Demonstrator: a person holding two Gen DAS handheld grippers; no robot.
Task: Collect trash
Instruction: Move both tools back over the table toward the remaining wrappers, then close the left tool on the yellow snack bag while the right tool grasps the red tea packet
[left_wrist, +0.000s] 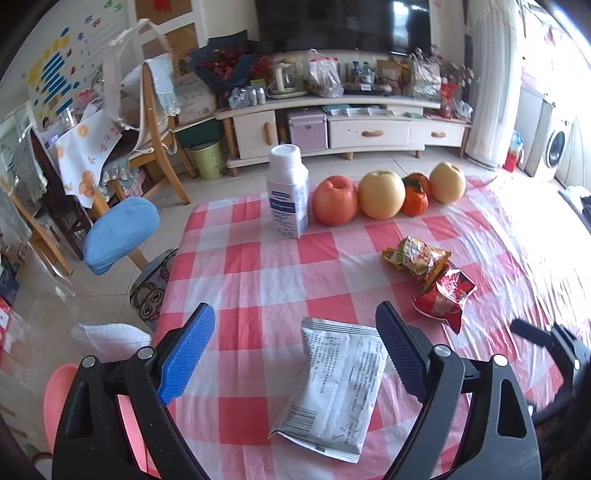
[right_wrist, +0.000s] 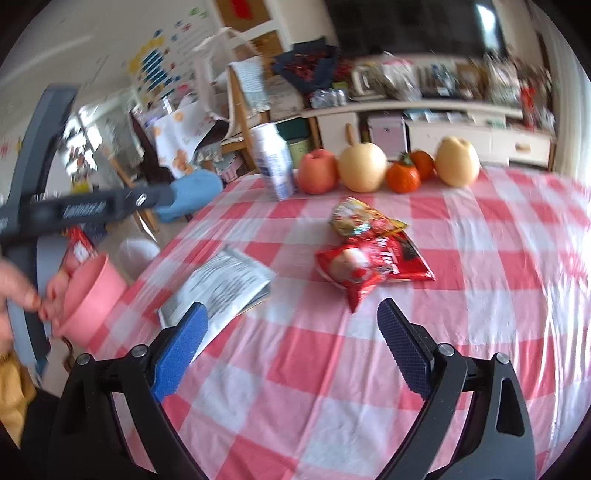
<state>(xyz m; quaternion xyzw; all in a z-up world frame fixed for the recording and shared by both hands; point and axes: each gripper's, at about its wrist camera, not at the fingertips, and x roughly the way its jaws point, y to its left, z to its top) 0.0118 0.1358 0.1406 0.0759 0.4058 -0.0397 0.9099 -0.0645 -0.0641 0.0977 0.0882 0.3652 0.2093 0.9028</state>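
Note:
A flat white-grey printed wrapper (left_wrist: 338, 387) lies on the checked tablecloth between my left gripper's (left_wrist: 295, 350) open fingers, nearer the right finger (left_wrist: 400, 354). A red snack bag (left_wrist: 443, 295) and a yellow-red crumpled wrapper (left_wrist: 417, 254) lie to the right. In the right wrist view, my right gripper (right_wrist: 291, 343) is open and empty above the cloth, with the red bag (right_wrist: 373, 269) just ahead, the yellow wrapper (right_wrist: 358, 218) behind it and the white wrapper (right_wrist: 221, 288) at left. A pink bin (right_wrist: 92, 299) sits at the table's left edge.
A white bottle (left_wrist: 288, 192), an apple (left_wrist: 335, 199), two pears (left_wrist: 382, 194) and persimmons (left_wrist: 415, 195) stand at the table's far edge. The pink bin's rim (left_wrist: 59, 398) shows at lower left. A blue-cushioned chair (left_wrist: 122, 232) and a TV cabinet (left_wrist: 343, 122) stand beyond.

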